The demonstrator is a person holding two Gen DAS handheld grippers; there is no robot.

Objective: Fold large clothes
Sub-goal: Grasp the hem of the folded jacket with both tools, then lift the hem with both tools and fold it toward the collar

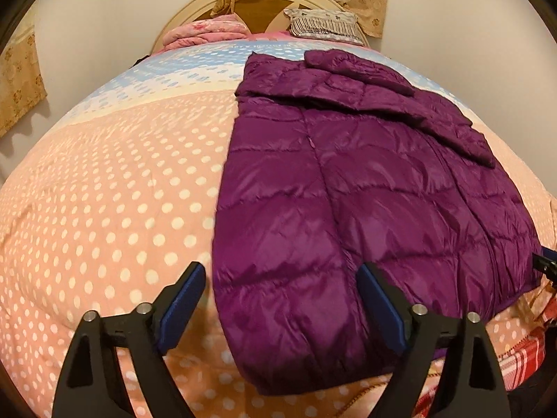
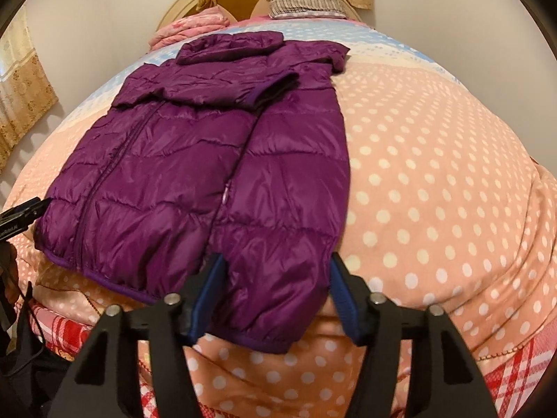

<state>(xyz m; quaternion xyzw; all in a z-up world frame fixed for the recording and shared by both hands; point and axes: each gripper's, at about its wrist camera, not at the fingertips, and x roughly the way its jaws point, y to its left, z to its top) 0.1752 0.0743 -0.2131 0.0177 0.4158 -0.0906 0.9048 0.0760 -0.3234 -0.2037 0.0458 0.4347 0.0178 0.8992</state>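
Observation:
A purple quilted puffer jacket (image 1: 365,191) lies flat on the bed, hem toward me, its sides and sleeves folded in over the body. It also shows in the right wrist view (image 2: 209,174). My left gripper (image 1: 282,278) is open and empty, hovering over the jacket's near left hem corner. My right gripper (image 2: 275,275) is open and empty, its fingers standing either side of the jacket's near right hem corner. The tip of the left gripper (image 2: 24,212) shows at the left edge of the right wrist view.
The bed is covered by a peach polka-dot quilt (image 1: 104,209) with a blue band further back. A pink folded blanket (image 1: 205,31) and a striped pillow (image 1: 323,24) lie at the headboard. A red plaid sheet (image 2: 508,369) hangs at the near edge.

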